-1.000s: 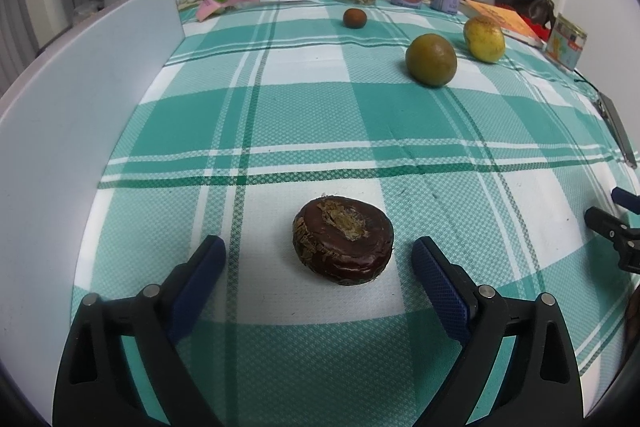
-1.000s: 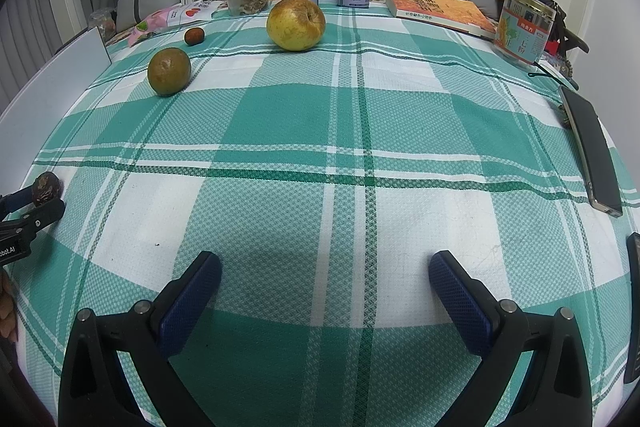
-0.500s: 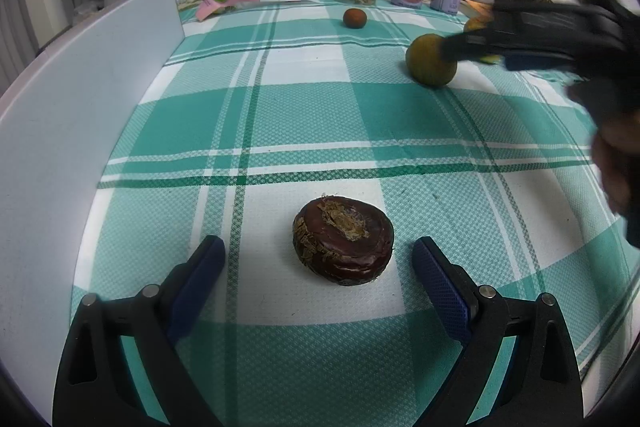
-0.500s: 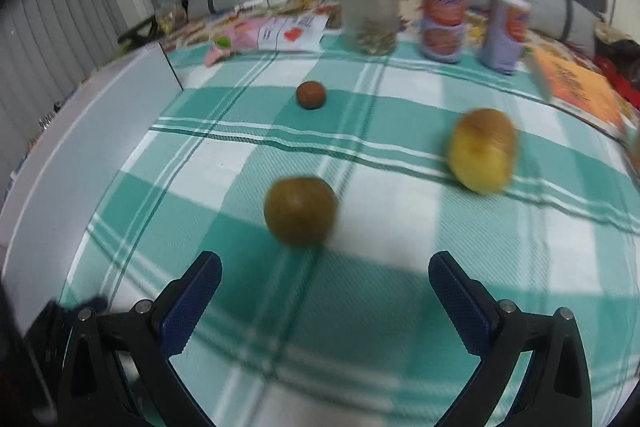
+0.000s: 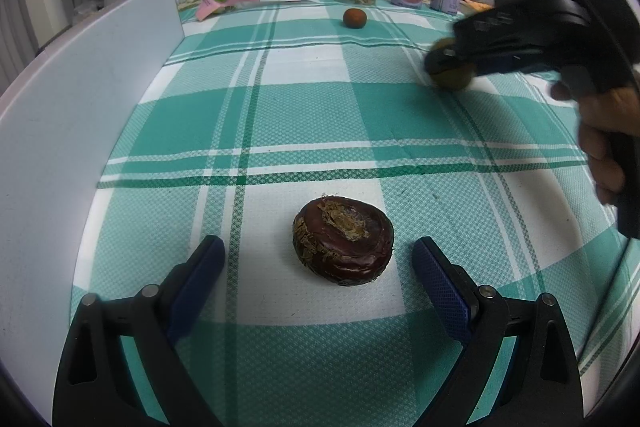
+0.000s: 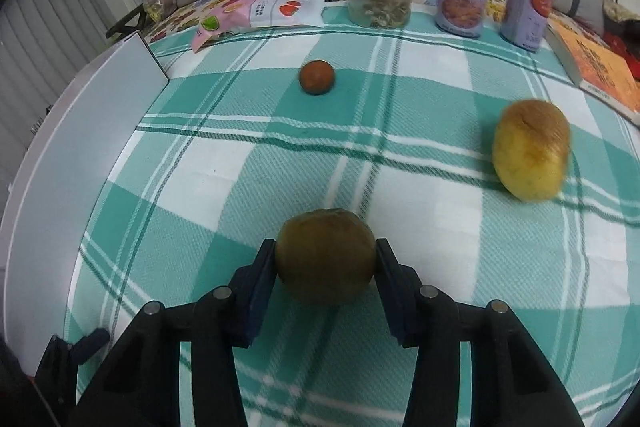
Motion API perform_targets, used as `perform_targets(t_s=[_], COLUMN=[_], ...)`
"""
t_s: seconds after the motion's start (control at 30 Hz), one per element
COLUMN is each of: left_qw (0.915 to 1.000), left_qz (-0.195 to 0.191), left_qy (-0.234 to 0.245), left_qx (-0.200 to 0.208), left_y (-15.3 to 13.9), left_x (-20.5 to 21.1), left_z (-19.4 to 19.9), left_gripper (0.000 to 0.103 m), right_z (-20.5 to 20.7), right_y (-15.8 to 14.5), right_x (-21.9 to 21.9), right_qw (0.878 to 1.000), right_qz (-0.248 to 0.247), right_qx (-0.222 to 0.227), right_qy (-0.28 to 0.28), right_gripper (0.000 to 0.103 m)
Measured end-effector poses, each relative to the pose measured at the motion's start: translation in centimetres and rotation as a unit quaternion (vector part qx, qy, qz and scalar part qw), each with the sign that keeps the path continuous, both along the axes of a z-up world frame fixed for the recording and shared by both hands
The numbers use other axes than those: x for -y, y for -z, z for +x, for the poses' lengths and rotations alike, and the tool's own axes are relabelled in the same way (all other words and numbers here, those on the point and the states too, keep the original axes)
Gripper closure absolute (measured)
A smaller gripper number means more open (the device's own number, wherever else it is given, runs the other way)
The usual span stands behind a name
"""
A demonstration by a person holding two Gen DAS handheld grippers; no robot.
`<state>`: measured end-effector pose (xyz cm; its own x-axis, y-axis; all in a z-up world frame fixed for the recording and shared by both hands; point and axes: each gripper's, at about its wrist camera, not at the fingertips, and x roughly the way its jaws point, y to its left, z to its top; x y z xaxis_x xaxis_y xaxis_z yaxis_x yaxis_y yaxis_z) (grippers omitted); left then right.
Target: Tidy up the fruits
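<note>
Olive-green round fruit (image 6: 326, 255) sits between the closing right gripper (image 6: 326, 261) fingers, pads touching; left gripper (image 5: 318, 263) fingers wide around the brown fruit (image 5: 343, 241).

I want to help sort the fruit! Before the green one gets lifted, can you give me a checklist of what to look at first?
1. Green-brown fruit between the right gripper pads: ok.
2. Pads touching both its sides, jaws closing: ok.
3. Grip firm enough to lift: cannot tell.
4. Yellow fruit apart from the held one: ok.
5. Left gripper open, around the dark brown fruit, not touching it: ok.
</note>
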<state>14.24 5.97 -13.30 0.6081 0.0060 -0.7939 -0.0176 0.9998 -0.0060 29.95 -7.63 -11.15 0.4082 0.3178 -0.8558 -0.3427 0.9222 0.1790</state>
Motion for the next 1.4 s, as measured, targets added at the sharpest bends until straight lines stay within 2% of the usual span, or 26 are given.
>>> perform_targets(t_s=[0.1,0.33,0.5,0.6,0.63,0.67,0.7,0.73,0.9,1.07,1.4], left_qw=[1.0,1.0,1.0,1.0,1.0,1.0,1.0,1.0,1.0,1.0,1.0], left_qz=[0.0,0.0,0.0,0.0,0.0,0.0,0.0,0.0,0.0,0.0,0.0], left_qy=[0.0,0.0,0.0,0.0,0.0,0.0,0.0,0.0,0.0,0.0,0.0], left_qx=[0.0,0.0,0.0,0.0,0.0,0.0,0.0,0.0,0.0,0.0,0.0], left_y=[0.0,0.0,0.0,0.0,0.0,0.0,0.0,0.0,0.0,0.0,0.0], left_x=[0.0,0.0,0.0,0.0,0.0,0.0,0.0,0.0,0.0,0.0,0.0], left_z=[0.0,0.0,0.0,0.0,0.0,0.0,0.0,0.0,0.0,0.0,0.0], left_gripper=[0.007,0.007,0.007,0.007,0.007,0.007,0.007,0.007,0.007,0.007,0.007], right_z=[-2.4,-10.1,-14.0,-15.6,-16.1,-16.4,-16.6,-17.1,-18.7,-18.9,-18.8], right_y=[-0.6,-1.2,0.1,0.5,0.5,0.5,0.5,0.4,0.7,2.4,2.7], right_x=[2.6,8.5,10.0,10.0,10.0,10.0,10.0,10.0,9.7,9.5,9.1], right_qw=[1.0,1.0,0.999,0.997,0.997,0.996,0.996,0.995,0.992,0.993,0.993], right_qz=[0.01,-0.021,-0.026,-0.028,-0.029,-0.028,-0.028,-0.026,-0.046,-0.06,-0.071], right_qx=[-0.007,0.009,0.026,0.055,0.062,0.066,0.069,0.078,0.102,0.086,0.085], right_qy=[-0.002,0.009,0.026,0.037,0.042,0.047,0.052,0.057,0.05,0.044,0.038], right_gripper=[0.055,0.055,0.055,0.053,0.048,0.03,0.006,0.0,0.0,0.0,0.0])
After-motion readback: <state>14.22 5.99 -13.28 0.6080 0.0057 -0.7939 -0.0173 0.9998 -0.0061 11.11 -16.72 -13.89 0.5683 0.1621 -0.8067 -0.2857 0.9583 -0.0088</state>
